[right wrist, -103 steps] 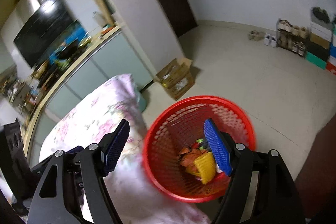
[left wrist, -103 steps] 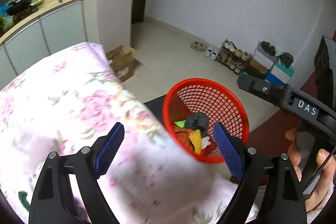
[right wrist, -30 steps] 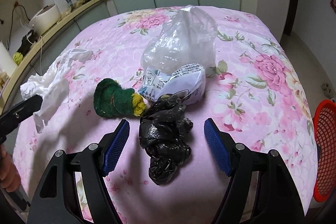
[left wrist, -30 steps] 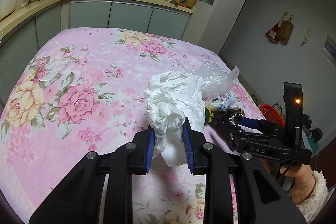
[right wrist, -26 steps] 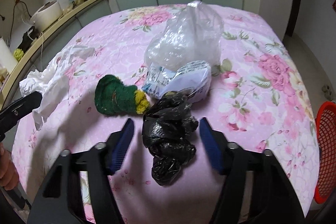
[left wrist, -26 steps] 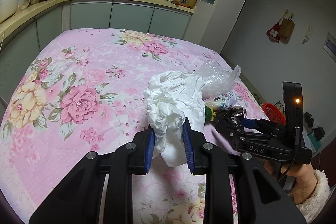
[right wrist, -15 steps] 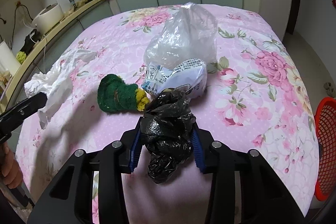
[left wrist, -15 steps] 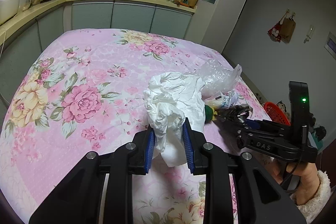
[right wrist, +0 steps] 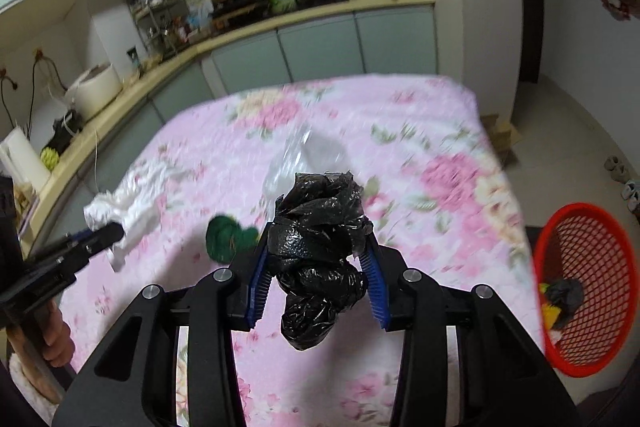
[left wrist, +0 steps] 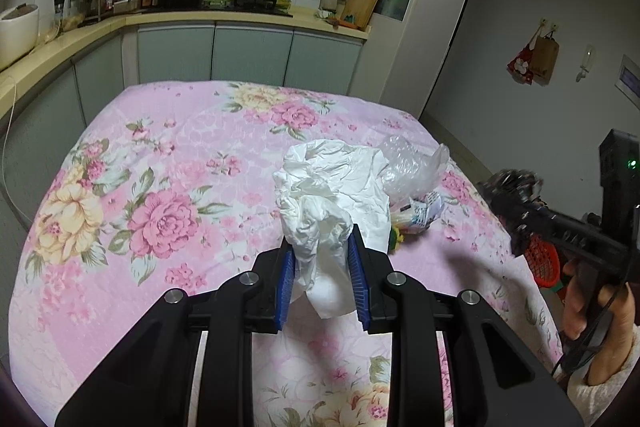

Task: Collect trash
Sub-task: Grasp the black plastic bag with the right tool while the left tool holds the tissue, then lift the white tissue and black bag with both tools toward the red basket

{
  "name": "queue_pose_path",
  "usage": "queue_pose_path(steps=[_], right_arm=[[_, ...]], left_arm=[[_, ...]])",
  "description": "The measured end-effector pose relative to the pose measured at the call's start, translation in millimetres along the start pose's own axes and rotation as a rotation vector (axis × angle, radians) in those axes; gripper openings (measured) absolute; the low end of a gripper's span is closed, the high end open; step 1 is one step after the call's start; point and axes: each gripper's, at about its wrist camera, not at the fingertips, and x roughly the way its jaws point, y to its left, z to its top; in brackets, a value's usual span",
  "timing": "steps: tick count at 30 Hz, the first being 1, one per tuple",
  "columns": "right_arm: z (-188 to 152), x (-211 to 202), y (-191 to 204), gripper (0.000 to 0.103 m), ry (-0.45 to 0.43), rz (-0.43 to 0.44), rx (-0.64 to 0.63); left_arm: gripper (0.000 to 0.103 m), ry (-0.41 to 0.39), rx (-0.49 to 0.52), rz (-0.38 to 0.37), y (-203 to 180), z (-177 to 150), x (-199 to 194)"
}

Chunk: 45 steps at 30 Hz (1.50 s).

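My left gripper (left wrist: 322,269) is shut on a crumpled white plastic bag (left wrist: 330,199) and holds it above the pink floral tablecloth (left wrist: 160,187). My right gripper (right wrist: 316,277) is shut on a crumpled black plastic bag (right wrist: 318,251), lifted off the table. The right gripper also shows in the left wrist view (left wrist: 516,203), blurred. A clear plastic bag (left wrist: 412,167), a printed white wrapper (left wrist: 424,209) and a green and yellow scrubber (right wrist: 228,237) lie on the table. A red mesh basket (right wrist: 596,267) with trash in it stands on the floor at the right.
A kitchen counter (left wrist: 200,17) with pots and a rice cooker (right wrist: 94,91) runs behind the table. Cardboard boxes (right wrist: 502,137) and shoes (right wrist: 624,179) lie on the tiled floor right of the table. The left gripper with the white bag shows in the right wrist view (right wrist: 100,231).
My right gripper closed on the black bag and lifted it off the table, swinging up and to the right. The left gripper kept still with the white bag.
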Motion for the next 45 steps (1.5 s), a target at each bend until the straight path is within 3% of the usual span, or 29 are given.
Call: queue_pose_path(steps=[24, 45], right_arm=[[52.7, -72.0, -20.1, 0.04, -0.208, 0.025, 0.023], [59.4, -120.5, -70.2, 0.04, -0.318, -0.052, 0.099]], left_arm=[[0.024, -0.134, 0.11, 0.003, -31.7, 51.5, -24.2], [0.024, -0.167, 0.216, -0.096, -103.0, 84.1, -8.1]])
